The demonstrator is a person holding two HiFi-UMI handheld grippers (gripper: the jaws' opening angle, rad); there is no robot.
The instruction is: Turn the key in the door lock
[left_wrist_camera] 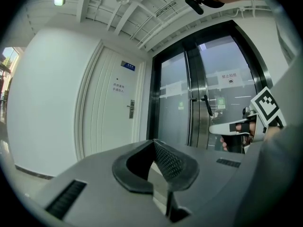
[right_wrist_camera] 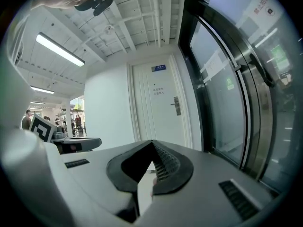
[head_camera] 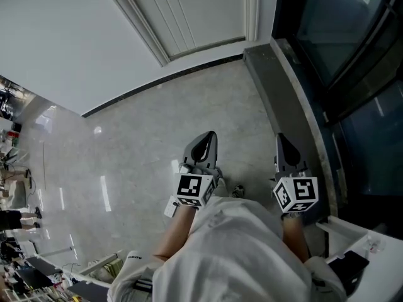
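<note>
Right gripper view: door lock sat on white door, well ahead. Right gripper and left gripper had jaws together, empty. Key was not made out; best approach level, square to lock.

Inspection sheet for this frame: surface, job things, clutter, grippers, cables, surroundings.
Surface: pale glossy stone floor.
Job's things: white door closed, lock plate on it; key not discernible.
Clutter: desks with gear far left; white table at the person's right.
Grippers: left gripper shut, empty; right gripper shut, nothing clearly held; both short of the door.
Cables: nothing seen.
Surroundings: glass doors right of the white door; blue sign above it.
</note>
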